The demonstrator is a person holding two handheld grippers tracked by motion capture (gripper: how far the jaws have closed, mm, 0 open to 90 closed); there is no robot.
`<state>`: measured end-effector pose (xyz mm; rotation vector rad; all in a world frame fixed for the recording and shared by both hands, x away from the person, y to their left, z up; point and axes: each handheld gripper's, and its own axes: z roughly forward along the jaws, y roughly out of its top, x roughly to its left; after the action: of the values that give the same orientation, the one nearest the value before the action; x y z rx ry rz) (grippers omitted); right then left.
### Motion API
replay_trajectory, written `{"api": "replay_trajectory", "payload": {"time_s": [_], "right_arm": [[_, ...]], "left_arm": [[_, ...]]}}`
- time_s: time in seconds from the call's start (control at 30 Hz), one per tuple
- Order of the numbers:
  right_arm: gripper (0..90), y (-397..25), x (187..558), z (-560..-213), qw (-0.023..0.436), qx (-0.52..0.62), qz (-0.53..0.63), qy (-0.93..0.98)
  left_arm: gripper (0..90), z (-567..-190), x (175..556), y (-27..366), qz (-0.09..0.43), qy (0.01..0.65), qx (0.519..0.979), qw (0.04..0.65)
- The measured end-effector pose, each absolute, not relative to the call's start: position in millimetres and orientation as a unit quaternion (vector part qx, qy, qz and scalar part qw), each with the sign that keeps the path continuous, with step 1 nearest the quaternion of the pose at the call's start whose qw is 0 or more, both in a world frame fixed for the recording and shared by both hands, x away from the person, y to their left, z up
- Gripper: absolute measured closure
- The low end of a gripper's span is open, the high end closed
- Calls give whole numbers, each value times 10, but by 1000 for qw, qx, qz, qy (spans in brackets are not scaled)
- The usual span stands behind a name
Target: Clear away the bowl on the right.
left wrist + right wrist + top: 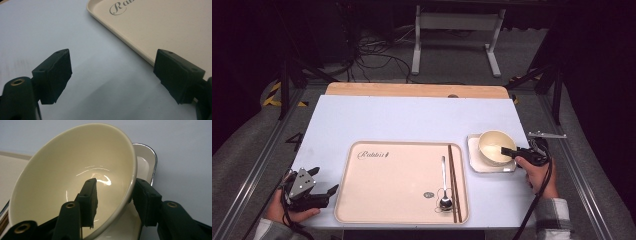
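A cream bowl (492,142) sits on a small white square plate (476,165) to the right of a beige tray (387,192). My right gripper (507,151) is shut on the bowl's near rim. In the right gripper view, one jaw is inside the bowl (70,165) and the other is outside against its wall, above the plate (147,157). There the bowl looks tipped. My left gripper (326,180) stands open at the tray's lower left corner. It holds nothing, with bare table between its fingers (57,72).
A metal spoon (444,180) and a pair of dark chopsticks (453,180) lie along the right side of the tray. The tray (162,25) carries a script logo at its far left. A wooden strip (412,90) runs along the table's far edge.
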<state>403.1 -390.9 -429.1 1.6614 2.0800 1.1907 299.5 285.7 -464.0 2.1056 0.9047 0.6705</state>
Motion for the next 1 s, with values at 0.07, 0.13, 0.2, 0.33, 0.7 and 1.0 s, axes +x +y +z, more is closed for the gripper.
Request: {"api": "replay_trajectory", "payload": {"time_s": [0.07, 0.13, 0.2, 0.33, 0.7, 1.0], "right_arm": [[559, -3891, 4046, -4302, 111, 567, 404, 709], [565, -3876, 4061, -4317, 109, 566, 403, 711], [566, -3866, 4070, -4331, 102, 566, 404, 711], [624, -3869, 4081, -4353, 94, 565, 410, 710], [767, -3924, 4040, -4373, 101, 576, 411, 699], [832, -3940, 4006, -4365, 113, 581, 408, 695]], "left_arm": [[158, -4626, 2986, 2861, 265, 353, 818, 369], [158, -4626, 2986, 2857, 266, 352, 818, 369], [158, -4633, 2985, 2850, 265, 352, 819, 367], [158, -4626, 2982, 2849, 266, 352, 819, 368], [159, -4627, 2971, 2828, 265, 351, 821, 365], [160, -4619, 2970, 2820, 267, 351, 820, 365]]}}
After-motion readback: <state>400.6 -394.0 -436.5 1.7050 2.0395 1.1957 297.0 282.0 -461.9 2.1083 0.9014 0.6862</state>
